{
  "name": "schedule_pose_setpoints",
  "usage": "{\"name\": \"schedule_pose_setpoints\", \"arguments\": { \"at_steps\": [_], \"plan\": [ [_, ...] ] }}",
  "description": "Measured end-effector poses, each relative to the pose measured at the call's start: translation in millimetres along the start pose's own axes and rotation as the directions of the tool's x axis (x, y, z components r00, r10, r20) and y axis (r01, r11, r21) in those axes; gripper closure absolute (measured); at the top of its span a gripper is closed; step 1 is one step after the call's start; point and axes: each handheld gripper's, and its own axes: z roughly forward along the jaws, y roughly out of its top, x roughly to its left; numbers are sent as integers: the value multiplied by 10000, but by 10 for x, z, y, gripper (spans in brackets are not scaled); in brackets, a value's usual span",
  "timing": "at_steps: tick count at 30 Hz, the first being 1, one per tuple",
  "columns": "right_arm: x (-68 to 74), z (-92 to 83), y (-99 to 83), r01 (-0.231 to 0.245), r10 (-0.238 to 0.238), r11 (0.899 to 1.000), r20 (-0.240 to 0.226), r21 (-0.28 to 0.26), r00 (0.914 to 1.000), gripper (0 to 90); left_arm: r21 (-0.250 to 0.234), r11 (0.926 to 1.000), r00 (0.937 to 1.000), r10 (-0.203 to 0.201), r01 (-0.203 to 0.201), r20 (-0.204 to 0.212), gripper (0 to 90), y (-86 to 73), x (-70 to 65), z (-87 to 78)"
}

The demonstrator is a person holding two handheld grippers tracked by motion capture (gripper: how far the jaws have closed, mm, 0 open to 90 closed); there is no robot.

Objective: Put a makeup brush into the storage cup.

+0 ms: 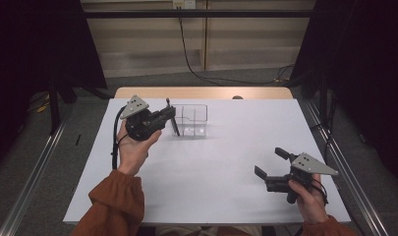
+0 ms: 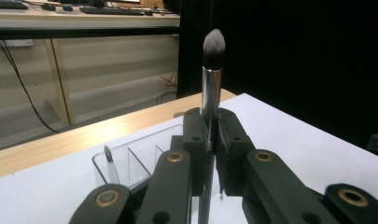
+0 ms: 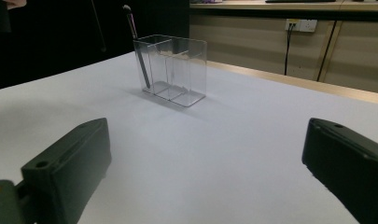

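Observation:
My left gripper (image 1: 170, 117) is raised over the table's back left, its jaws shut on a makeup brush (image 2: 211, 88) that stands upright, with a silver ferrule and white-tipped bristles. Just right of it a clear divided organizer (image 1: 192, 121) sits on the white table. A thin dark brush (image 3: 139, 58) leans in the organizer's (image 3: 175, 70) end compartment. From the left gripper (image 2: 213, 128) view the organizer (image 2: 130, 161) lies below and to the left. My right gripper (image 1: 271, 163) hovers near the front right with its jaws wide apart and nothing between them (image 3: 205, 149).
The white tabletop (image 1: 211, 172) spreads between the two grippers. A wooden strip (image 1: 206, 93) runs along its far edge. A person's forearm in an orange sleeve (image 1: 115, 201) comes in at the lower left. Metal rails (image 1: 37, 172) flank the table.

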Motion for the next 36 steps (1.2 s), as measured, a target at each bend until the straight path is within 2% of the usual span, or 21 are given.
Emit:
{"name": "schedule_pose_setpoints", "arguments": {
  "at_steps": [9,12,17,23,26,31,36],
  "plan": [
    [-18,-74,-36,-103,103,9999,65,-8,9999,1,-208,9989,9969,-422,409,-663,839,68,161,154],
    [-17,-81,-41,-71,71,10000,7,-5,10000,0,-297,9987,9955,-438,415,-836,839,71,192,200],
    [-21,-88,-44,-87,87,10000,11,-31,10000,0,-313,9993,9949,-223,193,-980,839,85,211,257],
    [-41,-95,-53,-138,139,9998,125,-108,9998,0,-320,9992,9938,-262,228,-1080,839,104,248,332],
    [-31,-90,-53,-234,235,9997,93,-102,9997,0,-237,9996,9930,-176,149,-1164,839,122,266,377],
    [-27,-79,-65,-126,126,9999,8,-27,9999,0,-405,9992,9915,-59,6,-1299,839,166,281,442],
    [-21,-69,-70,-139,139,9999,-47,-19,9999,0,-341,9994,9911,17,-63,-1334,839,168,286,506]
  ]
}}
